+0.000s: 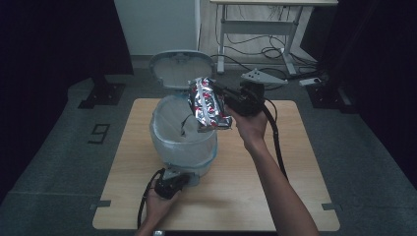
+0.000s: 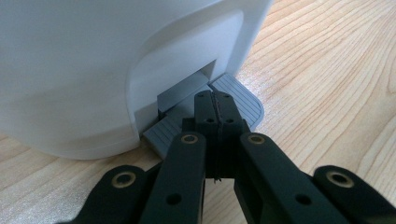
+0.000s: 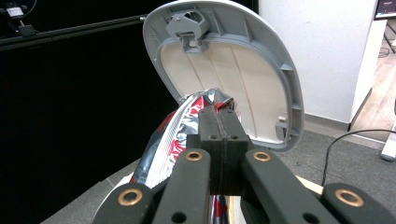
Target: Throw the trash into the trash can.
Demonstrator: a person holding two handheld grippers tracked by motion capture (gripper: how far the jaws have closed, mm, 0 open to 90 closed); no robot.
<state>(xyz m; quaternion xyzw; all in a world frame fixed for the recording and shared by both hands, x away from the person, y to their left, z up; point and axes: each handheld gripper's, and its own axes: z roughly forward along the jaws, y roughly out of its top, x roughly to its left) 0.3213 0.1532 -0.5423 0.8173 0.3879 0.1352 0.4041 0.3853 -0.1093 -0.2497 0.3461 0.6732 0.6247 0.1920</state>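
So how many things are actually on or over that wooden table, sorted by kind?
Pedal bins, white, lid up: 1
Foil snack bags, silver and red: 1
Hand-held grippers: 2, the left gripper shut and pressing the bin's grey pedal, the right gripper shut on the bag
Total: 4

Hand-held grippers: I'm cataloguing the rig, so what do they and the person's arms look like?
Both the left hand-held gripper and the right hand-held gripper are black, with brass-coloured pivot pins and a trailing black cable. A grey three-cornered plate tops the right one. The forearms are sleeveless.
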